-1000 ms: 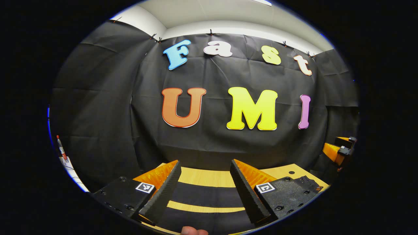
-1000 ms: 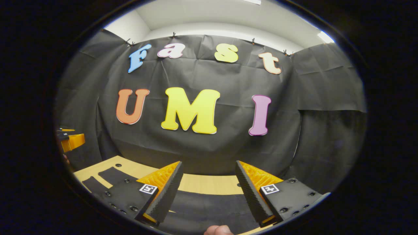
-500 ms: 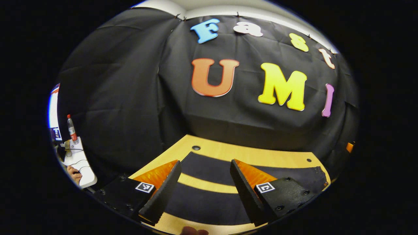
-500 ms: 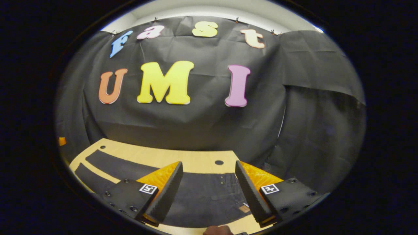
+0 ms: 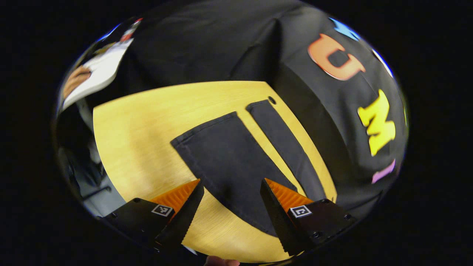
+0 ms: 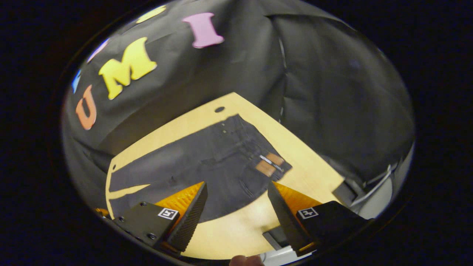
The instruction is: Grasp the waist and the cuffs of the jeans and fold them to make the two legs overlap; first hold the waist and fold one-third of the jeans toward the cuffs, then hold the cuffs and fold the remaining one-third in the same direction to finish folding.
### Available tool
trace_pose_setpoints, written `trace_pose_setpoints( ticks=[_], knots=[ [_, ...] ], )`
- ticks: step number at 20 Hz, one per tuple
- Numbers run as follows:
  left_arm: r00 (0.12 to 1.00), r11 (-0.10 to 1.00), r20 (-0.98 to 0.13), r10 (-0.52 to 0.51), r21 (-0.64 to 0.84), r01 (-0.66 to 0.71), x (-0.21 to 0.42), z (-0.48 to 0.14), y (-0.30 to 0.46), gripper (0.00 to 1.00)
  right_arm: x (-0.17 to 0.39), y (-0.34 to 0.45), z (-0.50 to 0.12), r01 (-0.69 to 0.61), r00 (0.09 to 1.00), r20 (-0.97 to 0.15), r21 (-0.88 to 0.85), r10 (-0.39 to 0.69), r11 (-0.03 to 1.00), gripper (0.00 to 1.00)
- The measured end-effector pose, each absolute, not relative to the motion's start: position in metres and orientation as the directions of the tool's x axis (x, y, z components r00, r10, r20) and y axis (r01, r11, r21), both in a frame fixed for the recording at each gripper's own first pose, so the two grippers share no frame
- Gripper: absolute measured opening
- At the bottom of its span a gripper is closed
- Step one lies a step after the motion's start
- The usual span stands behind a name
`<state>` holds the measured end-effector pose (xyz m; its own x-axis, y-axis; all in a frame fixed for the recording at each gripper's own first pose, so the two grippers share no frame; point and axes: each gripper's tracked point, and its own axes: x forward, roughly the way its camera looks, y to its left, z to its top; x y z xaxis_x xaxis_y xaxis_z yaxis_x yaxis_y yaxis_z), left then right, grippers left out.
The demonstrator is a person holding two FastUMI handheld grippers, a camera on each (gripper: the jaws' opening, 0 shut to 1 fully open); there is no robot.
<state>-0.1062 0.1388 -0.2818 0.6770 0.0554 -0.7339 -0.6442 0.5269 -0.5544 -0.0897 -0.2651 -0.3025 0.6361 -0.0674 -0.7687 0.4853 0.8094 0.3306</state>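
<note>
Here, in the left gripper view, the left gripper hangs spread above the near cuff of the dark jeans, flat on the bench. In the right gripper view, the right gripper is spread near the waist. Denim looks limp, weighty; pinch those hems.

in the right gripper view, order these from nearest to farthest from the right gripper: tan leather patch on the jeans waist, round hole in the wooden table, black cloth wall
1. The tan leather patch on the dark jeans, just ahead of the right gripper, toward its right finger.
2. The round hole in the wooden table, beyond the waist at the far edge.
3. The black cloth wall, behind the table.
</note>
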Motion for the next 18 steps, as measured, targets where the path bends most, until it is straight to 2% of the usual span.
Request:
trace_pose_setpoints(
  ticks=[3, 6, 13, 18],
  knots=[
    [0.637, 0.389, -0.768, 0.064, -0.568, -0.725, -0.105, -0.284, 0.152, 0.99, -0.101, -0.286, -0.313, 0.593, 0.603, -0.793, 0.371, -0.089, 0.715, 0.98],
    [0.619, 0.306, -0.783, 0.065, -0.575, -0.759, -0.099, -0.288, 0.167, 1.0, -0.105, -0.291, -0.323, 0.63, 0.579, -0.81, 0.371, -0.093, 0.682, 0.98],
    [0.628, 0.272, -0.777, 0.047, -0.595, -0.756, -0.058, -0.277, 0.166, 1.0, -0.083, -0.279, -0.362, 0.686, 0.542, -0.84, 0.458, 0.023, 0.565, 0.98],
    [0.635, 0.266, -0.771, 0.047, -0.603, -0.752, -0.048, -0.278, 0.165, 0.97, -0.066, -0.289, -0.389, 0.738, 0.507, -0.862, 0.447, 0.022, 0.505, 0.98]
  ],
)
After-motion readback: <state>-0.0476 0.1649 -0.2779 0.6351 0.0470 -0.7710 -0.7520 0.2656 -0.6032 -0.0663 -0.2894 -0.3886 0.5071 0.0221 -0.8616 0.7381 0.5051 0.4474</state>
